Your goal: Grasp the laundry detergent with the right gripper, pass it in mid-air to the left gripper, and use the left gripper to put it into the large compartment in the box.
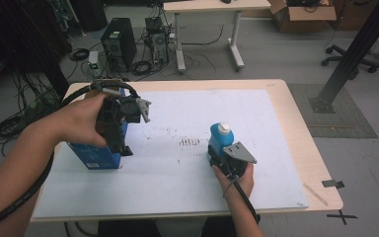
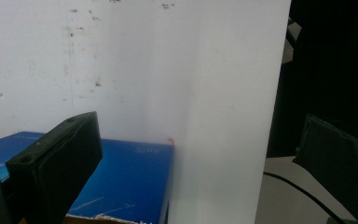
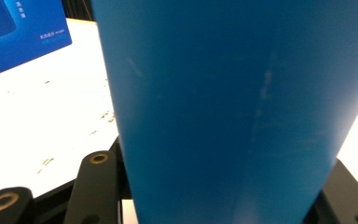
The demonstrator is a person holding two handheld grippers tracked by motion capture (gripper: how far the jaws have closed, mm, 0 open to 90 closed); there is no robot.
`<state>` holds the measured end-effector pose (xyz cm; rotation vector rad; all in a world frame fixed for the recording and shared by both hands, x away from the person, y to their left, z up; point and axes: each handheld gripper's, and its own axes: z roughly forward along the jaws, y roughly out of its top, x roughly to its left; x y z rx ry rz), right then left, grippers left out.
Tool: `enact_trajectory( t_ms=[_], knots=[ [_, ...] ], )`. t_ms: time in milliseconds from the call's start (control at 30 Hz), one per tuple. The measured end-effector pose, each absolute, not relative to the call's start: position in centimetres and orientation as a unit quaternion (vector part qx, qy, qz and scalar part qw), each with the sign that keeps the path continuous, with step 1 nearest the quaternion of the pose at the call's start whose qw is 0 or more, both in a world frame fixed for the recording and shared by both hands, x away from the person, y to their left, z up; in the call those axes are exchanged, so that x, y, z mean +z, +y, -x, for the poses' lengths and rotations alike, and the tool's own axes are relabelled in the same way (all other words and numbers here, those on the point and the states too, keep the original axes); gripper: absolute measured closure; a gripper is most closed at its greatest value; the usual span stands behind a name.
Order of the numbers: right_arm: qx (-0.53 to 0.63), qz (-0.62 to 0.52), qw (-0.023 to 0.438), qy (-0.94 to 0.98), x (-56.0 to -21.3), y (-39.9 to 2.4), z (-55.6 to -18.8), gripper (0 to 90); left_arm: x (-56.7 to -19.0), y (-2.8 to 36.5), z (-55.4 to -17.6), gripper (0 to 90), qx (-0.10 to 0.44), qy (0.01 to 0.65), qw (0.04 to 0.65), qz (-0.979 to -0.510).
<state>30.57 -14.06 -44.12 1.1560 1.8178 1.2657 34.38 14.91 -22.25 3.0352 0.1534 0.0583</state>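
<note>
Blue bottle [image 1: 220, 138] sits clamped in the right gripper [image 1: 217, 154]; left gripper [image 1: 123, 148] grips the blue box [image 1: 94, 157], whose white print is unreadable.

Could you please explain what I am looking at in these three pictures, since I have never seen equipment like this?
A person sits at a table and works with two hand-held, two-jaw grippers. The high view looks down from above; the other two pictures come from cameras riding on each gripper. On the white board covering the wooden table, the right gripper is closed on an upright blue plastic bottle with a white cap; its blue side shows large in the right gripper view. The left gripper is at a blue cardboard box; whether it grips the box is unclear.
</note>
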Motion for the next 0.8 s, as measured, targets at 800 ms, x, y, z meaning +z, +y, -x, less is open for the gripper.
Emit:
enact_trajectory(
  t_ms=[800],
  knots=[
    [0.540, -0.263, 0.206, 0.772, -36.4, -16.1, -31.8, 46.5, -20.5, 13.1, -34.5, 0.2, 0.025, 0.034, 0.056, -0.998]
  ],
)
